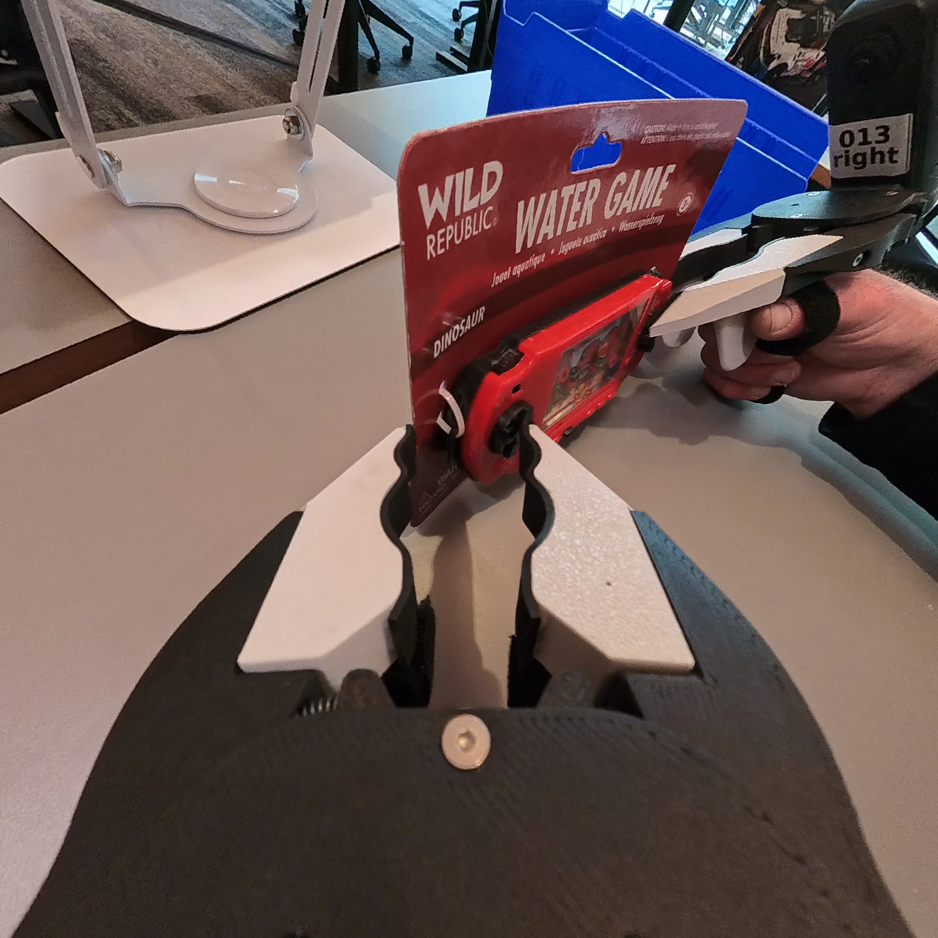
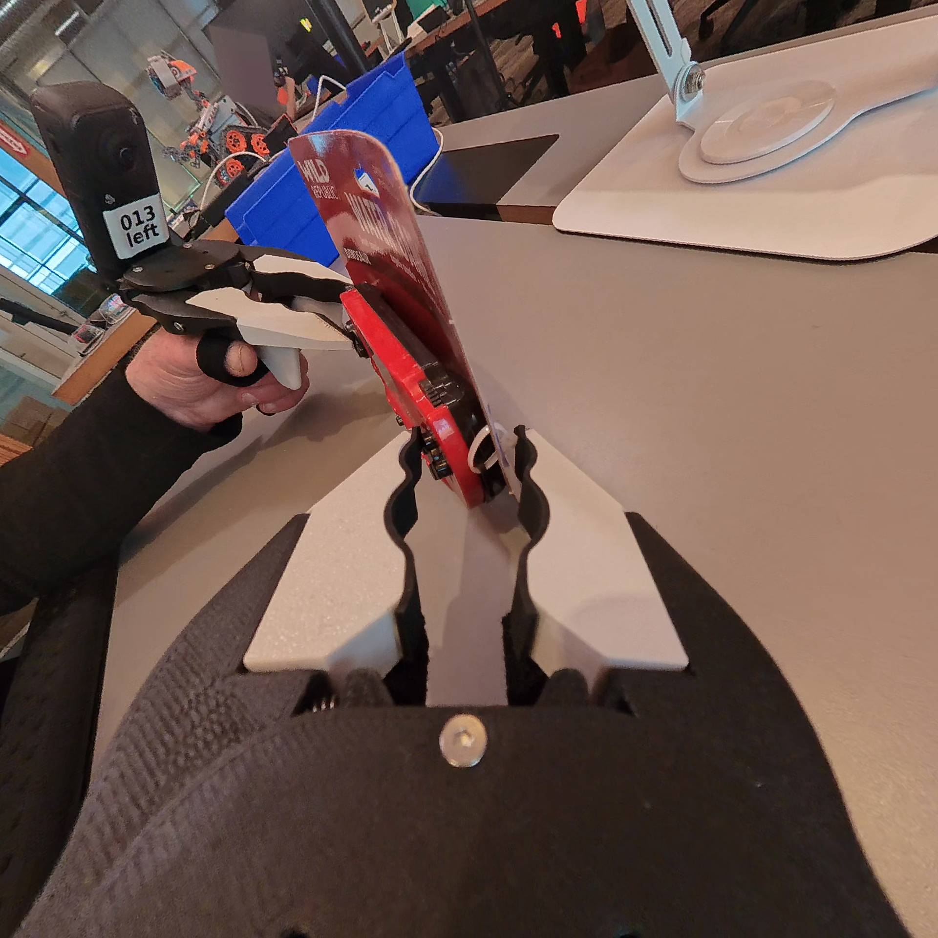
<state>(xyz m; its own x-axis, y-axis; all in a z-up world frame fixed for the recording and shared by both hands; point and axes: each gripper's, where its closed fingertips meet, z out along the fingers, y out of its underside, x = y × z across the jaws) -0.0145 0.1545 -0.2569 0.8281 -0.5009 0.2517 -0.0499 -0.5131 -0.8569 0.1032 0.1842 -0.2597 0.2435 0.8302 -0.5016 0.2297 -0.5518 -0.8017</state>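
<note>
Both grippers clamp one carded red toy game [image 1: 553,365] upright above the grey bench's middle: left gripper [image 1: 467,436] pinches its near end, right gripper [image 2: 467,446] the other (blue bin [image 1: 634,76] behind); squeeze evenly, avoid twisting the card

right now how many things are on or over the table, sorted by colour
red: 1, the carded toy game, stood on edge, pinched at both ends
blue: 1, the bin behind it
white: 1, the stand base
black and white: 2, the left claw and the right claw, each shut on the toy game
total: 5
</note>
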